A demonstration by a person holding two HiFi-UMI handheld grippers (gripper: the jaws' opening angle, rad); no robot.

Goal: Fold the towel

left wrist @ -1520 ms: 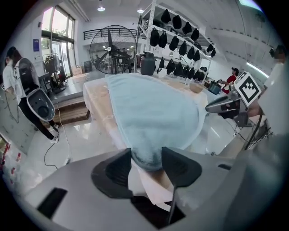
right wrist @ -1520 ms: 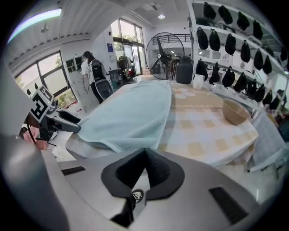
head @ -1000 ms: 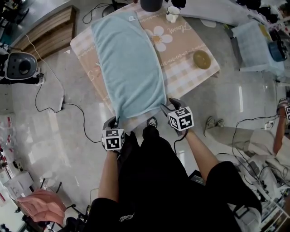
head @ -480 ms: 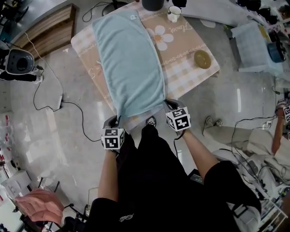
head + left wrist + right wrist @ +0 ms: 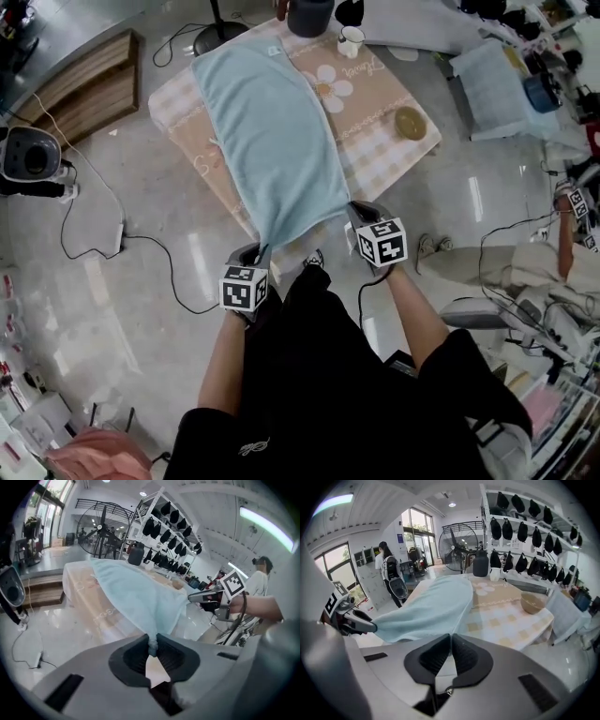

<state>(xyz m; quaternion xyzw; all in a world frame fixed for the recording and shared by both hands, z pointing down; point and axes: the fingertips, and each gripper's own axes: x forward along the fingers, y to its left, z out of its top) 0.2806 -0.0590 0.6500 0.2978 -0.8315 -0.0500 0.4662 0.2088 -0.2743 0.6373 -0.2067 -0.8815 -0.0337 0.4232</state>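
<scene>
The left gripper (image 5: 261,251) is clenching one near corner of the towel (image 5: 277,141). In the left gripper view, the left gripper (image 5: 152,644) is pinching a bunched tip of the light blue cloth between its dark pads. The right gripper (image 5: 355,212) is grasping the other near corner. Its jaws have just been closing, and in the right gripper view the right gripper (image 5: 451,641) is showing them pressed together on a thin edge of the towel, which is passing between them.

In the head view, both grippers are standing at the 6 o'clock end of the towel, the left one at about 7 o'clock and the right one at about 5 o'clock. The near edge is hanging between them, just past the near corner of the table (image 5: 398,159).

From there the towel is stretching away toward 12 o'clock and is lying flat along the table, over a checked tablecloth (image 5: 370,94) with a flower print. A small bowl (image 5: 409,122) is sitting on the cloth at about 3 o'clock from the towel, well apart from it. A white mug (image 5: 351,40) is standing at about 1 o'clock, near the far edge, and a dark container (image 5: 309,14) is standing just beside it at 12 o'clock.
</scene>
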